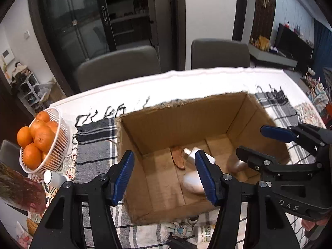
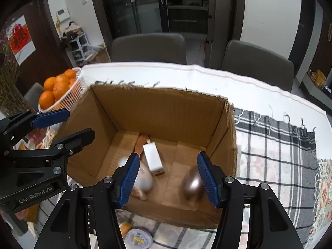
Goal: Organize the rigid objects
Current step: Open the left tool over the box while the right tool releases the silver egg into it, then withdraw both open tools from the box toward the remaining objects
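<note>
Over on the left, a white basket of oranges sits on the surface, just beside the open cardboard box that rests on a checked cloth. Next, the left gripper hovers over the box's near wall, its fingers apart with nothing gripped. Inside the box, lying on its floor, are a brown flat piece, a white charger block, a pale rounded object and a shiny bronze rounded one, both blurred. Further right, the right gripper hangs above the same box, its fingers likewise parted and empty.
</note>
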Motion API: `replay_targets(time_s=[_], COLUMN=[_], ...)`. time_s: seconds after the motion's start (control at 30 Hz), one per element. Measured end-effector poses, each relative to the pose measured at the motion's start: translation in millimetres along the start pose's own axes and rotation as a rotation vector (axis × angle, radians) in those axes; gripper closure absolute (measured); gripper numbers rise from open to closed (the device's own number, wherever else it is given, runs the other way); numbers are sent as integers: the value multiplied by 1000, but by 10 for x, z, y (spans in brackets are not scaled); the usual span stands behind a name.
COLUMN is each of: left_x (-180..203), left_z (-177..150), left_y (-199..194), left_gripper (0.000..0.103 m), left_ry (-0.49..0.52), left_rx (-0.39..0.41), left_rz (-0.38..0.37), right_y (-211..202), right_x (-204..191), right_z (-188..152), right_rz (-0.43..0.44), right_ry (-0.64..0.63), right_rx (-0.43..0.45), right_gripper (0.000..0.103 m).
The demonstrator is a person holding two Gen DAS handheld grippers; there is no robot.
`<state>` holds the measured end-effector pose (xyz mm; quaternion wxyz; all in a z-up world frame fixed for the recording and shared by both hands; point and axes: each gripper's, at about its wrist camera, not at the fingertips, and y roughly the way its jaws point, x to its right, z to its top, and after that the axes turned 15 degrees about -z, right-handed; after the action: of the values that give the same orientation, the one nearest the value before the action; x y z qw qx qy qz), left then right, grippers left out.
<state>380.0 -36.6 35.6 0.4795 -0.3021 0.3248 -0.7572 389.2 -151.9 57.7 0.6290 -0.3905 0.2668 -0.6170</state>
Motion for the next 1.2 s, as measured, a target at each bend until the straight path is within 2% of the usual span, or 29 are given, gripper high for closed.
replay_targets(time_s=[0.2, 0.37, 0.53, 0.7, 0.83, 1.2], left_x=[67, 93, 149, 147, 125, 78], left_z=[-75, -203, -362, -494, -614, -1088], left_y=[-289, -513, -711, -869, -984, -1097], left_gripper=[39, 35, 25, 12, 8, 4], left_ry=[13, 16, 40, 49, 54, 75], left_rx=[72, 119, 173, 230, 271, 293], left_rz=[17, 2, 15, 63, 98, 138], right_y=[-340, -593, -796, -935, -1021, -1180], right_x=[4, -13, -71, -124, -147, -313], right_z=[-51, -142, -258, -381, -455, -790], right_rz=[-32, -53, -55, -82, -99, -183], right_ry=[29, 49, 57, 80, 111, 142], right_rx=[88, 153, 200, 248, 265, 307], right_gripper=[44, 44, 44, 33, 26, 25])
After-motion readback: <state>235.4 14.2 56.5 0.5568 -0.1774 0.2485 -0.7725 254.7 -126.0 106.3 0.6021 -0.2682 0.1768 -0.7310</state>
